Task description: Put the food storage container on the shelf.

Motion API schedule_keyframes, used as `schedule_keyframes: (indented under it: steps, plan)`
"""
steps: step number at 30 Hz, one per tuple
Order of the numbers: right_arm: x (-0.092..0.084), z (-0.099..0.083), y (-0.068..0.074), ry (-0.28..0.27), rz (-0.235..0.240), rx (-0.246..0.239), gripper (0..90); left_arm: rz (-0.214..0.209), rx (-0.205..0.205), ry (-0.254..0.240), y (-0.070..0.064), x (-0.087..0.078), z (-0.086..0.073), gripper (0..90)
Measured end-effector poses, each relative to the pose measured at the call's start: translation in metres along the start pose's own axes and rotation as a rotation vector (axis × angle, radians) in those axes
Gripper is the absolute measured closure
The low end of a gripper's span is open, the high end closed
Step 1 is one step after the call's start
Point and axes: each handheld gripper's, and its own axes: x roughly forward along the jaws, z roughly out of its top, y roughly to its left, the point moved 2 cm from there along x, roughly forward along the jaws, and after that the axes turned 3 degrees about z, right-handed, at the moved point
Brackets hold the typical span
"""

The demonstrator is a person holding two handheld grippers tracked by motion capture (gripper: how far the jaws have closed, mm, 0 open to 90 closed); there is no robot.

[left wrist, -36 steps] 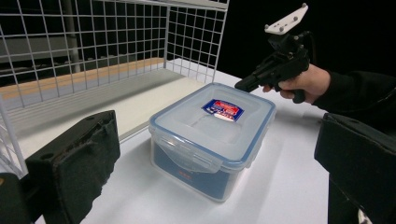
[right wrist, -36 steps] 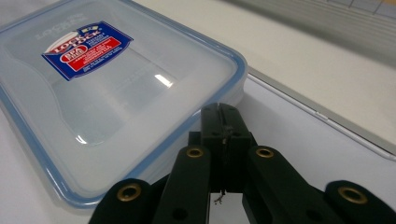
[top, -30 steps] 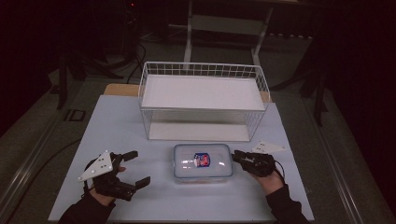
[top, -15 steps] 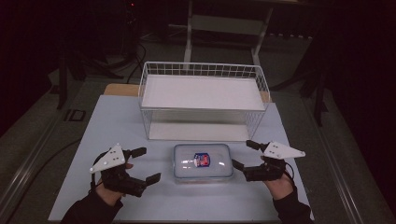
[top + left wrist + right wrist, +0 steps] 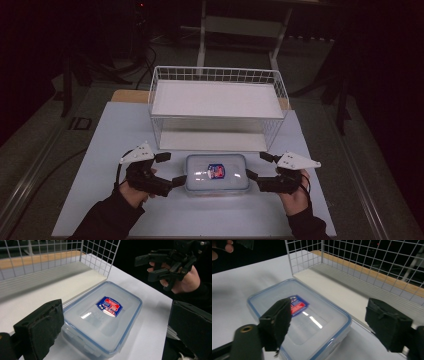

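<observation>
A clear lidded container [image 5: 217,173] with a blue seal and a red-and-blue sticker lies flat on the white table, in front of the wire basket. My left gripper [image 5: 172,168] stands open just off its left end, jaws wide in the left gripper view [image 5: 116,332], with the container [image 5: 100,315] ahead of them. My right gripper [image 5: 255,165] is open off the right end. Its jaws have just been closing a little and nothing is between them. In the right gripper view [image 5: 332,323] the container [image 5: 299,312] lies below and ahead. Neither gripper touches it.
A white wire basket [image 5: 217,75] with a flat white floor stands behind the container, its front side open. The white table top [image 5: 115,135] ends near both hands at the front. Dark floor and table legs lie beyond.
My right gripper, shut at the container's right end before, has opened and lifted slightly. My left gripper has moved right and up toward the container's left end.
</observation>
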Motion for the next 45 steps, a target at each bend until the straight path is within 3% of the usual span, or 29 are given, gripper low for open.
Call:
schedule_keyframes:
  steps: [3,7,10,13,15,16,18,19,21,22,24,28,30,31,33,35,37,40,45]
  plan:
    - [0.003,-0.001,-0.001,-0.02,0.02,0.005,19.7,-0.011,-0.071,0.044,0.008,0.01,-0.003,0.4]
    - [0.009,-0.001,0.004,0.006,0.035,0.011,15.6,-0.038,-0.194,0.074,0.022,0.021,-0.01,0.3]
    - [0.011,-0.001,0.008,0.011,0.046,0.006,13.0,-0.03,-0.25,0.11,0.028,0.028,-0.016,0.3]
    - [0.014,-0.002,0.008,0.02,0.046,0.029,11.1,-0.031,-0.34,0.149,0.036,0.035,-0.024,0.3]
    - [0.014,-0.003,0.008,0.025,0.047,0.032,11.1,-0.031,-0.34,0.149,0.036,0.035,-0.024,0.4]
    - [0.015,-0.004,0.008,0.039,0.032,0.044,10.3,-0.03,-0.436,0.198,0.045,0.043,-0.033,0.4]
    - [0.016,-0.005,0.008,0.045,0.011,0.047,10.3,-0.03,-0.454,0.214,0.047,0.046,-0.035,0.4]
    - [0.016,-0.005,0.007,0.04,0.021,0.053,10.1,-0.048,-0.494,0.247,0.051,0.05,-0.04,0.4]
    - [0.016,-0.006,0.007,0.042,0.025,0.055,10.1,-0.048,-0.494,0.247,0.051,0.05,-0.04,0.6]
    - [0.016,-0.006,0.007,0.044,0.016,0.053,10.1,-0.067,-0.527,0.271,0.055,0.056,-0.043,1.4]
    - [0.017,-0.007,0.007,0.052,0.03,0.056,10.1,-0.065,-0.546,0.27,0.059,0.059,-0.046,5.4]
    - [0.018,-0.007,0.007,0.063,0.037,0.06,10.1,-0.109,-0.603,0.295,0.065,0.066,-0.053,18.5]
    - [0.018,-0.008,0.007,0.069,0.042,0.056,10.1,-0.152,-0.627,0.288,0.066,0.068,-0.056,29.4]
    - [0.019,-0.008,0.007,0.074,0.043,0.057,10.2,-0.152,-0.627,0.288,0.066,0.068,-0.056,34.9]
    - [0.019,-0.01,0.006,0.087,0.058,0.073,10.4,-0.183,-0.622,0.275,0.069,0.067,-0.058,37.9]
    - [0.021,-0.011,0.004,0.097,0.069,0.097,10.7,-0.197,-0.643,0.269,0.071,0.064,-0.058,46.4]
    - [0.022,-0.013,0.002,0.106,0.071,0.115,10.7,-0.207,-0.66,0.267,0.072,0.063,-0.059,47.7]
    - [0.024,-0.015,0.0,0.127,0.075,0.136,10.7,-0.206,-0.662,0.268,0.072,0.063,-0.059,48.4]
    - [0.027,-0.022,-0.008,0.168,0.097,0.223,10.7,-0.218,-0.579,0.265,0.064,0.057,-0.053,53.5]
